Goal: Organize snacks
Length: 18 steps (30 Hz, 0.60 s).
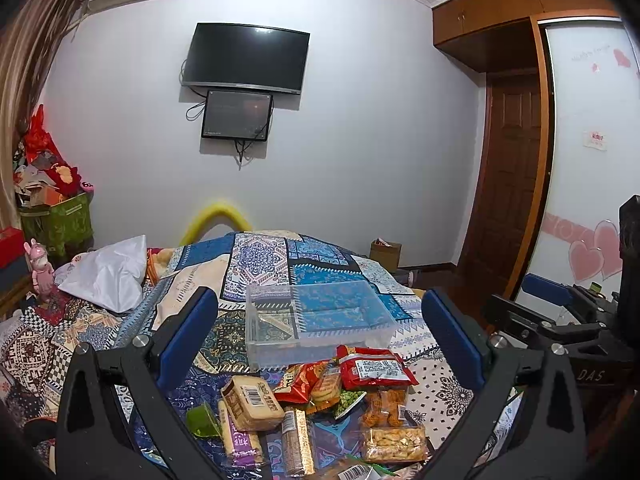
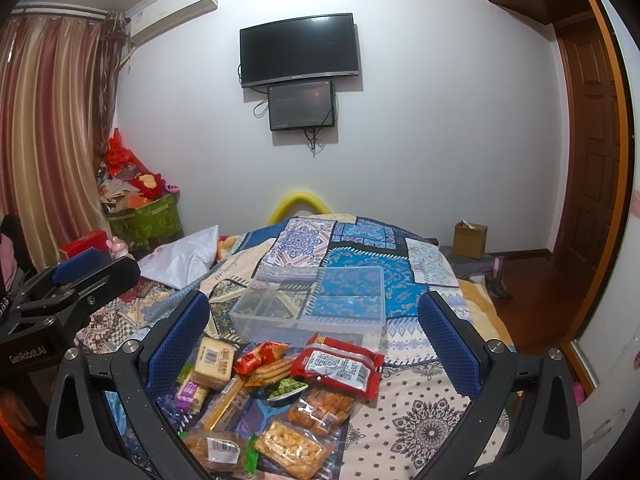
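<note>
Snacks (image 1: 320,404) heaped on bedspread (image 1: 256,264) before clear bin (image 1: 320,320); left gripper (image 1: 320,344) and right gripper (image 2: 312,344) spread wide, holding nothing.

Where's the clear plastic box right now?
The clear plastic box sits empty on the patterned bedspread, centred in both wrist views, just beyond the snack pile, its near wall next to the red packet.

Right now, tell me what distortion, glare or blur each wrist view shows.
Left wrist view: fisheye bends the wardrobe and ceiling line, dark vignette in the corners, small glare on the TV, yellow tube smeared. Right wrist view: curved door frame, faint TV glare; snacks and clear box sharp.
</note>
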### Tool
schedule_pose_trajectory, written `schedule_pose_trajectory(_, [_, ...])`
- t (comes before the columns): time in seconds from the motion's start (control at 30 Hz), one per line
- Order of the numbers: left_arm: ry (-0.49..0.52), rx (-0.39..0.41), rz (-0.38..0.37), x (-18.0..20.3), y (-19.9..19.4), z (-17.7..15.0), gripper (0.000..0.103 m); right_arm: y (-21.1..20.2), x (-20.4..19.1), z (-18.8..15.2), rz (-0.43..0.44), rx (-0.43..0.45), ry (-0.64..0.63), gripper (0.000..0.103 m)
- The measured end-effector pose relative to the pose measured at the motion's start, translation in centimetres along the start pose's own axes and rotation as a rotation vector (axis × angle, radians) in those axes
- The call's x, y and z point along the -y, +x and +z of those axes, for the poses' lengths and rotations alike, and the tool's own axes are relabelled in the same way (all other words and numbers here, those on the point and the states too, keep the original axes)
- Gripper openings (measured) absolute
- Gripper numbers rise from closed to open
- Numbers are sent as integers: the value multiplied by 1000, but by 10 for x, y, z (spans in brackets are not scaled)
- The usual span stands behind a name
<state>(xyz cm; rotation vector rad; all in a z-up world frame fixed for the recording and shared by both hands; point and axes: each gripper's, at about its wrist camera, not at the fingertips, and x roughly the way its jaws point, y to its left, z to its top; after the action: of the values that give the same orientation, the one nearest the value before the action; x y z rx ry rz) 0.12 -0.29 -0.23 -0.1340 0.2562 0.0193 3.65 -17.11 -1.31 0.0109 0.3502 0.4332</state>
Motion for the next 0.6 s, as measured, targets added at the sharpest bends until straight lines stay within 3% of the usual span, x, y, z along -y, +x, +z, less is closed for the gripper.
schedule_pose_trajectory(0.6, [-2,4,8,0,-3,3,103,0,0,0,5,-7,0,103])
